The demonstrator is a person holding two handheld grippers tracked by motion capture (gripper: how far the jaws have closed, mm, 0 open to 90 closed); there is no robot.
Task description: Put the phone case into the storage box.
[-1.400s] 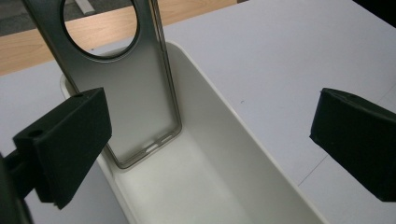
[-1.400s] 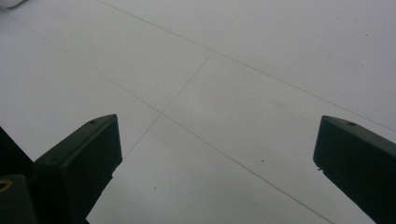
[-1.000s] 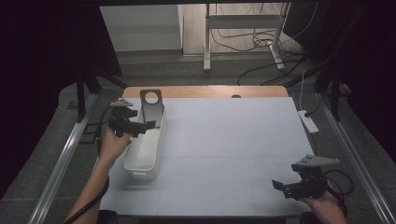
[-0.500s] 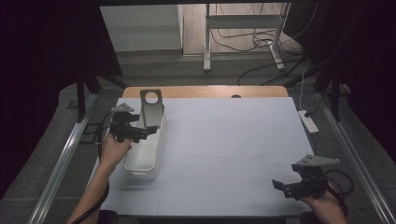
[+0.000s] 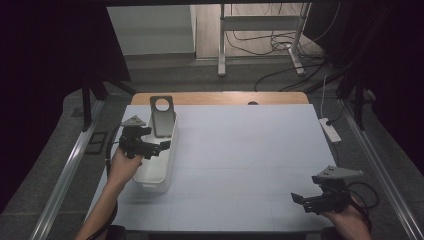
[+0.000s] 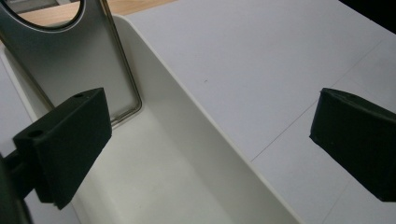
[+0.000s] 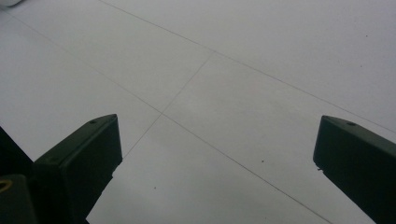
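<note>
Across the white desk [image 5: 240,150] little is laid out: a white tub [image 5: 156,165] stands at its left, a grey metal plate [image 5: 162,116] propped inside it. Above the tub the left claw [image 5: 162,146] is held wide open and empty, so no grasp has begun; the right claw [image 5: 300,200] is likewise spread, empty.

No legible text, label, brand, number or sign is present. The white bin [image 5: 159,167] and the metal plate with a round hole [image 5: 162,116] standing in it carry no markings. The white table surface [image 5: 240,150] bears only thin ruled lines, without figures.
</note>
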